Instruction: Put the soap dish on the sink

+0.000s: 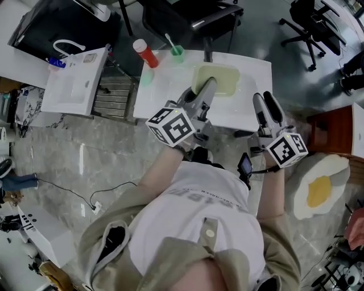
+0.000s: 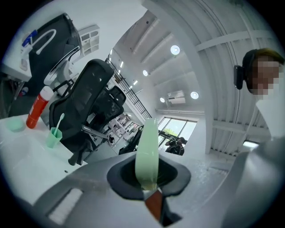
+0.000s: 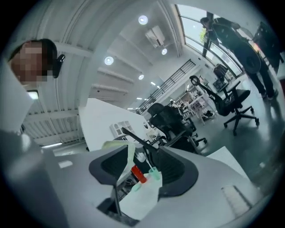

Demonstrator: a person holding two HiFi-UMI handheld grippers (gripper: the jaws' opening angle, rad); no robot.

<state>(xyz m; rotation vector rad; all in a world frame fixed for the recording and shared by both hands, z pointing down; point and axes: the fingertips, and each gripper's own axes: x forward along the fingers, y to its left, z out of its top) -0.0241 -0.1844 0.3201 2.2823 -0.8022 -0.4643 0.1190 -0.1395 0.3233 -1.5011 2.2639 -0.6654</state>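
A pale green soap dish [image 1: 220, 79] hangs over the white sink top [image 1: 250, 111] in the head view. My left gripper [image 1: 208, 86] is shut on its near edge. In the left gripper view the soap dish [image 2: 148, 147] stands edge-on, pinched between the jaws of the left gripper [image 2: 149, 189]. My right gripper [image 1: 268, 105] is to the right of the dish, over the sink's front right part, open and holding nothing. Through the open right gripper [image 3: 142, 178] I see the soap dish [image 3: 119, 151], a red bottle [image 3: 139, 174] and a green cup [image 3: 155, 173].
A red bottle [image 1: 146, 53], a green cup with a toothbrush [image 1: 177, 53] and a small pale green piece [image 1: 147, 77] stand at the sink top's far left. A second white sink [image 1: 74, 85] lies further left. Black office chairs [image 1: 193, 17] stand behind.
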